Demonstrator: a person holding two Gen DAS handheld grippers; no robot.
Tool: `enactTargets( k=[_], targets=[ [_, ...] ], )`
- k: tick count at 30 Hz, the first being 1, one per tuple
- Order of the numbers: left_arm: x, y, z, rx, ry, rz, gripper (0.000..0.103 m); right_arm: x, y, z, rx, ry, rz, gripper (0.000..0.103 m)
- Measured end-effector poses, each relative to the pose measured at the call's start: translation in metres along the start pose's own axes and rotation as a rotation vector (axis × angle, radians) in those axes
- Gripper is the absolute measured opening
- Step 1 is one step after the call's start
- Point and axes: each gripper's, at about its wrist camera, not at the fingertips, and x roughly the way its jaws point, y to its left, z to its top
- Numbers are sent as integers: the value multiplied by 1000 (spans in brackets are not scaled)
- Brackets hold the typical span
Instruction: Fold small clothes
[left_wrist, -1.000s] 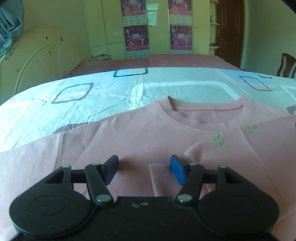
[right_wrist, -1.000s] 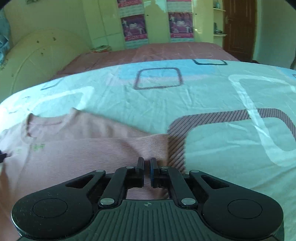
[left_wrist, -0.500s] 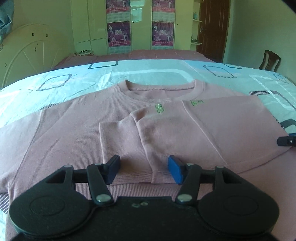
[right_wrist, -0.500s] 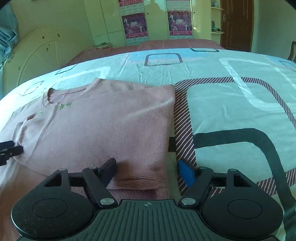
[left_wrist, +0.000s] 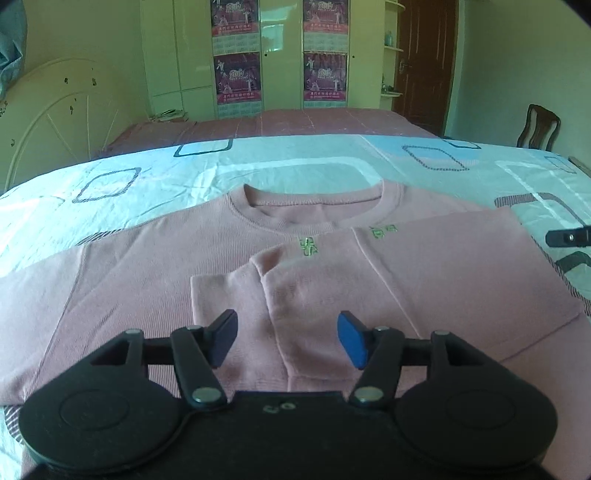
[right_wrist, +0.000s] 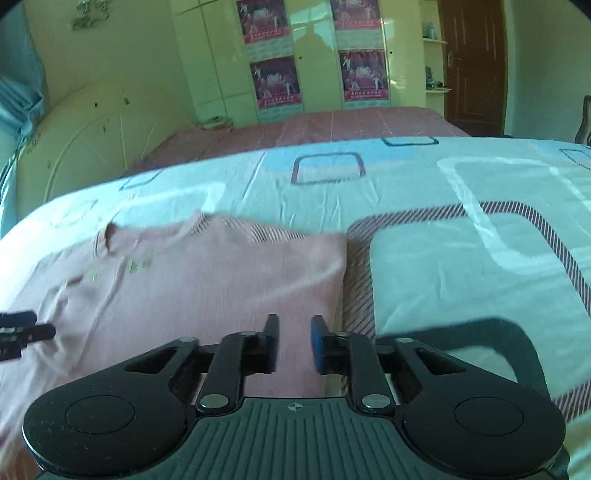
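Note:
A pink long-sleeved sweater (left_wrist: 147, 280) lies flat on the bed, neck away from me. Its right side and sleeve are folded in over the chest (left_wrist: 424, 273); the cuff (left_wrist: 229, 291) lies at the middle. My left gripper (left_wrist: 288, 338) is open and empty, above the folded cuff. My right gripper (right_wrist: 293, 341) is partly open and empty, over the folded right edge of the sweater (right_wrist: 221, 288). The left gripper's tips show at the left edge of the right wrist view (right_wrist: 22, 328). The right gripper's tip shows at the right edge of the left wrist view (left_wrist: 569, 236).
The bed sheet (right_wrist: 461, 236) is pale blue with square patterns. A pink blanket (left_wrist: 295, 125) covers the far end. A white headboard (left_wrist: 48, 125) stands left, wardrobes with posters (left_wrist: 280, 55) behind, a brown door (left_wrist: 428, 62) and a chair (left_wrist: 539, 127) at right.
My right gripper let go of the sweater's folded edge, drew back, opened wide, then partly closed. My left gripper stayed open and drew back from the cuff.

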Motion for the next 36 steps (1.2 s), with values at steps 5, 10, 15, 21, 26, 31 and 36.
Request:
enactTargets(
  k=[5,10,15,21,26,31,36],
  targets=[
    [23,0,10,-26,54,9,57,45,-11,20,54,88,-25,3],
    [32,-9,9,23,88,-11,64,61,-10,30,-24,49,-44,3],
    [27,-7,9,14,60,7,64,75,-11,38,-26,77,-84,3],
    [22,-2,7,11,78,1,64,54,9,13,-97,90,-87,3],
    [2,14,2,-24,8,35,88,8,28,4,22,31,-30,3],
    [-18,57,-11,-55,-18,52,85,-10,68,-23,35,0,-72,68],
    [-50,179,-44,-287,-24,76,29,-22,108,-36,102,-17,-88,41]
  ],
)
